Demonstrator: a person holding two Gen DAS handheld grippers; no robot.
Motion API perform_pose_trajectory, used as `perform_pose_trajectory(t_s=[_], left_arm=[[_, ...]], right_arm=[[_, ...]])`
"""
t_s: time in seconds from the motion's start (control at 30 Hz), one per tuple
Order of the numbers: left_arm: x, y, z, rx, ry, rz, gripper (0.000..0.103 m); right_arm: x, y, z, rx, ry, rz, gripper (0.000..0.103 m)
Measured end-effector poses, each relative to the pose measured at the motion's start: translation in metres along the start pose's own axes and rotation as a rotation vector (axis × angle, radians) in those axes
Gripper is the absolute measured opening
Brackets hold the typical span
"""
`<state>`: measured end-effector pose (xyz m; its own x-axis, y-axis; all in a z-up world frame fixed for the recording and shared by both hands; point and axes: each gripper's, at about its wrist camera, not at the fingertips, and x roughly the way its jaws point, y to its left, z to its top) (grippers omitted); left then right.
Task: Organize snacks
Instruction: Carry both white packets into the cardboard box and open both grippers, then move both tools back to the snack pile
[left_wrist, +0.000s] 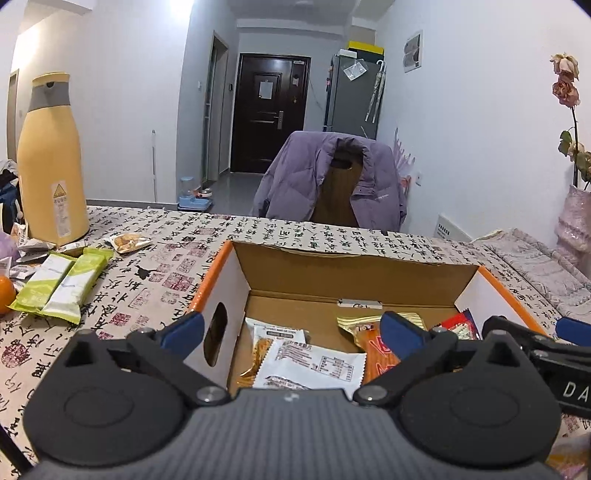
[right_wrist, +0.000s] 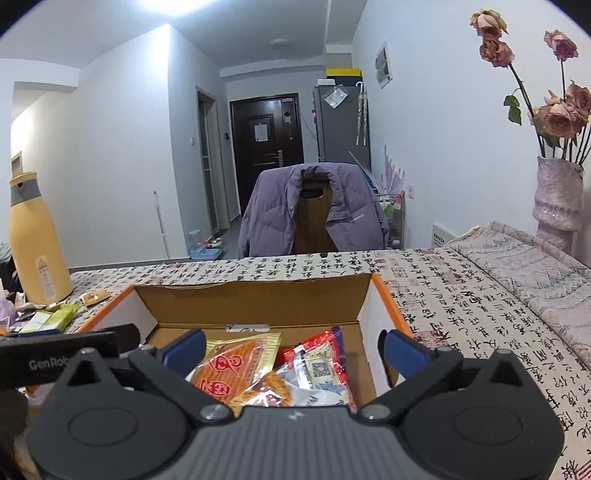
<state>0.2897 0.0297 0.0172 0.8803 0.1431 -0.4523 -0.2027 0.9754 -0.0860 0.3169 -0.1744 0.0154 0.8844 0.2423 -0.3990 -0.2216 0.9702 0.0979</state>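
Note:
An open cardboard box (left_wrist: 354, 269) with orange edges stands on the table, seen also in the right wrist view as the box (right_wrist: 258, 299). Inside lie a white snack packet (left_wrist: 314, 363), an orange packet (left_wrist: 376, 354) and a red packet (left_wrist: 460, 326). My left gripper (left_wrist: 291, 332) is open over the box's near left wall, nothing between its blue pads. My right gripper (right_wrist: 291, 350) is open above the orange packet (right_wrist: 232, 373) and the red packet (right_wrist: 317, 358), touching neither. Two green bars (left_wrist: 62, 284) and small packets lie loose at the left.
A tall yellow flask (left_wrist: 51, 162) stands at the table's far left, with an orange fruit (left_wrist: 5, 293) near the edge. A vase of dried roses (right_wrist: 557, 199) stands at the far right on a folded cloth (right_wrist: 524, 266). A chair with a purple jacket (left_wrist: 328, 181) is behind the table.

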Motion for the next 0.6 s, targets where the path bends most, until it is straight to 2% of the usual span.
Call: perform_pose_trajectory(t_s=[0.3,0.6], left_arm=[[-0.008,-0.005,0.003,0.001,-0.012,0.003,0.103],[-0.037,-0.008,0.011,0.028,-0.037,-0.003,0.103]], right_arm=[[-0.009,-0.004,0.006,0.009,-0.02,-0.003,0.103],[-0.042,-0.005,0.023,0.007,-0.051,0.025,0.103]])
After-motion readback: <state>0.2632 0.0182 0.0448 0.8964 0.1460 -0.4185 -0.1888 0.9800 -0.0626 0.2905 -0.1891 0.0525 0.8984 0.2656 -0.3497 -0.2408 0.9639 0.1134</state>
